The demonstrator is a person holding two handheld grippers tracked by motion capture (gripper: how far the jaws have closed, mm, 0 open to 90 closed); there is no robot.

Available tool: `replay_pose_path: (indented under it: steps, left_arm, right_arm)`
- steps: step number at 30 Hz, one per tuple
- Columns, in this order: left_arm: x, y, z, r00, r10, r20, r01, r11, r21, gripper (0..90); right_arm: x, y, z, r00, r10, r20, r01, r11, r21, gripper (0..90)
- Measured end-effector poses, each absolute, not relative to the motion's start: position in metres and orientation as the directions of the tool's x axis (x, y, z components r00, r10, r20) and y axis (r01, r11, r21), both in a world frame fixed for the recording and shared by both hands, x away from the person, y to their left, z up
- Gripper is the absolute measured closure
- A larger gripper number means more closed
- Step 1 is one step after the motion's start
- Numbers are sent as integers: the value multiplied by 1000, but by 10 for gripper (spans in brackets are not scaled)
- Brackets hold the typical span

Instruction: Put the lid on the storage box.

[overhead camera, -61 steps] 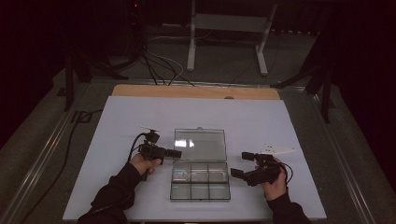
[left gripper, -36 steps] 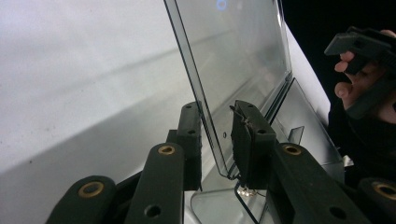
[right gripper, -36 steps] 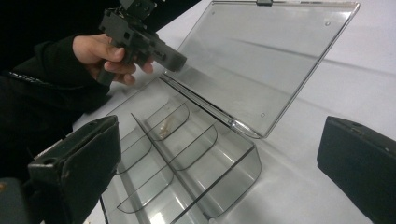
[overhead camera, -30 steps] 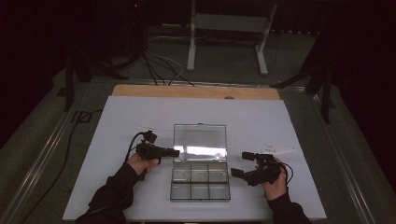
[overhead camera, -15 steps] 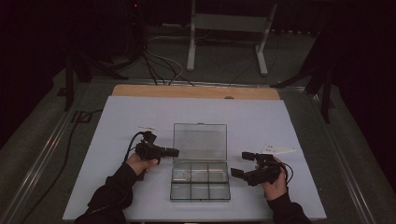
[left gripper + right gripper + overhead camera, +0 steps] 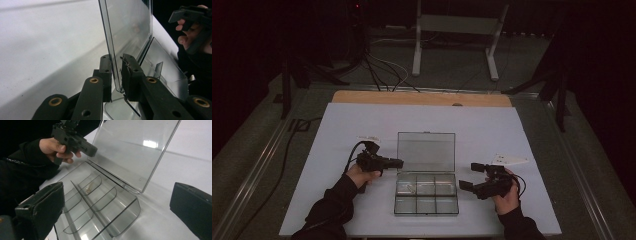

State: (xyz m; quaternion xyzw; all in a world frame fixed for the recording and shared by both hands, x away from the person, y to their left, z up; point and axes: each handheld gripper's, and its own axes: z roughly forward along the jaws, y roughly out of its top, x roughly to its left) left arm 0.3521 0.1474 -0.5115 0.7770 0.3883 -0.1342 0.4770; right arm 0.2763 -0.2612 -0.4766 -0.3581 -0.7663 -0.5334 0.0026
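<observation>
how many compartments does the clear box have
6, in the clear box: three in the row by the raised lid, three in the row nearer the person. One far-row compartment holds a small pale bit.

High view: fixed camera above the person's side, looking forward and down over the whole bench (image 6: 362, 125) from well back. Left gripper view: camera riding on the left gripper (image 6: 116, 72), sighting along its jaws, very near the upright lid (image 6: 130, 27) of the clear box (image 6: 426, 192). Right gripper view: camera on the right gripper (image 6: 117, 212), looking down across the box's compartments. All three views share the box; each gripper view also takes in the opposite hand.
</observation>
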Motion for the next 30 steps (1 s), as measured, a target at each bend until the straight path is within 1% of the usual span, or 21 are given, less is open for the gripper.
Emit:
replay_pose_path:
  steps: [10, 14, 23, 30]
  left_arm:
    - [350, 147, -510, 697, 471, -541, 697, -265, 666, 804]
    - [348, 147, -509, 722, 468, -509, 668, -281, 689, 806]
    - [344, 149, -507, 778, 442, -448, 600, -307, 739, 838]
    - [342, 149, -505, 797, 439, -414, 570, -325, 754, 839]
  right_arm:
    - [276, -262, -476, -738, 552, 388, 552, 165, 817, 0]
    - [276, -262, -475, -741, 550, 385, 550, 169, 818, 0]
    - [275, -262, -474, -743, 550, 383, 548, 170, 819, 0]
    - [275, -262, -474, -742, 549, 384, 548, 168, 820, 0]
